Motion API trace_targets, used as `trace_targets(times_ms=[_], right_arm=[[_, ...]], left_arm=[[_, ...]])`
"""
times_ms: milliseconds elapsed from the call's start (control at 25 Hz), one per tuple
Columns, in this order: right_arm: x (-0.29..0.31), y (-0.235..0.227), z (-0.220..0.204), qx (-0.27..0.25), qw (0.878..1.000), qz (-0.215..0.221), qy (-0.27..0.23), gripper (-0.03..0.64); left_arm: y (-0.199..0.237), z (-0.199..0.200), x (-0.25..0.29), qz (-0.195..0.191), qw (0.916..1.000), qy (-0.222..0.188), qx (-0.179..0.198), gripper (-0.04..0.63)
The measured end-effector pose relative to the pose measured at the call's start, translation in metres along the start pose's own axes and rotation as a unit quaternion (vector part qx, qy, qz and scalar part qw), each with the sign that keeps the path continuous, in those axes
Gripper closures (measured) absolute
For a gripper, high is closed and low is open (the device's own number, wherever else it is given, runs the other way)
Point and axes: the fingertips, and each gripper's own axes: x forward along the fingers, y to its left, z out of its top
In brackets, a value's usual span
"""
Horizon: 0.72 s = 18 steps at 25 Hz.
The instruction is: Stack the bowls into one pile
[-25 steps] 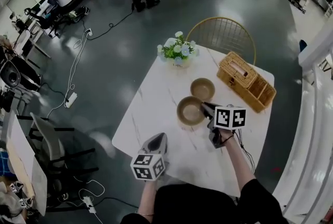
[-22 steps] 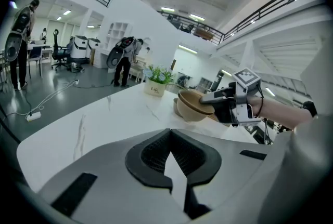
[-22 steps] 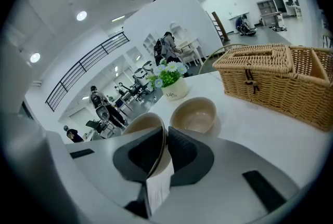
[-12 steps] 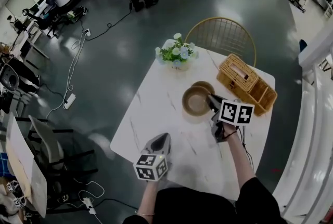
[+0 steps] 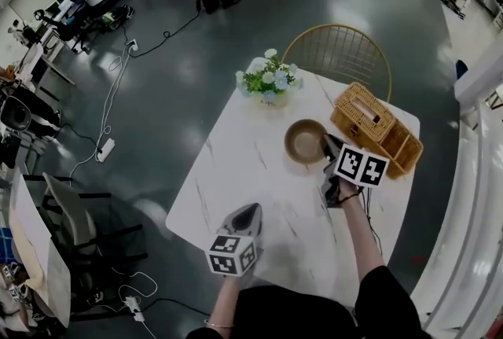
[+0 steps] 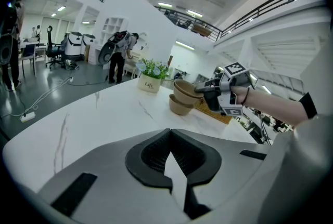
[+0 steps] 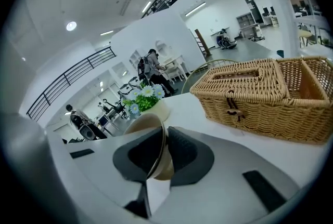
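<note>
Right hand-held gripper [image 5: 328,147]: jaws clamped on the rim of a tan, round, matt bowl [image 6: 183,88], 1 pad inside the rim and 1 outside. This bowl is tilted, and its base sits in the mouth of a 2nd tan bowl [image 6: 180,107] that stands on the white marble-patterned bench [image 5: 236,172], directly ahead of the jaws. Whether the 2 bowls touch cannot be told. A woven wicker basket with a hinged lid [image 5: 376,125] lies just to the right of this gripper; a white pot of blue and white flowers [image 5: 269,79] stands ahead and to its left.

Left hand-held gripper [image 5: 245,211]: jaws together, nothing between them. It hangs over the near part of the bench, well apart from the bowls, which lie ahead of it and to its right.
</note>
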Motion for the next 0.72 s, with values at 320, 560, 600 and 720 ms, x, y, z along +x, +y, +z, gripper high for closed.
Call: trace_targets(times_ms=[320, 560, 600, 720], right_arm=[[0.014, -0.016, -0.003, -0.008, 0.999, -0.032, 0.006, 0.581], [0.022, -0.025, -0.011, -0.012, 0.999, -0.048, 0.019, 0.581], [0.022, -0.026, -0.011, -0.013, 0.998, -0.05, 0.019, 0.581], [0.024, -0.028, -0.011, -0.019, 0.998, -0.055, 0.021, 0.581]], left_arm=[[0.002, -0.004, 0.003, 0.002, 1.0, 0.009, -0.004, 0.58], [0.004, -0.007, 0.003, 0.003, 0.9999, 0.013, -0.007, 0.58], [0.005, -0.007, 0.003, 0.003, 0.9999, 0.014, -0.008, 0.58], [0.005, -0.009, 0.004, 0.004, 0.9998, 0.016, -0.008, 0.58]])
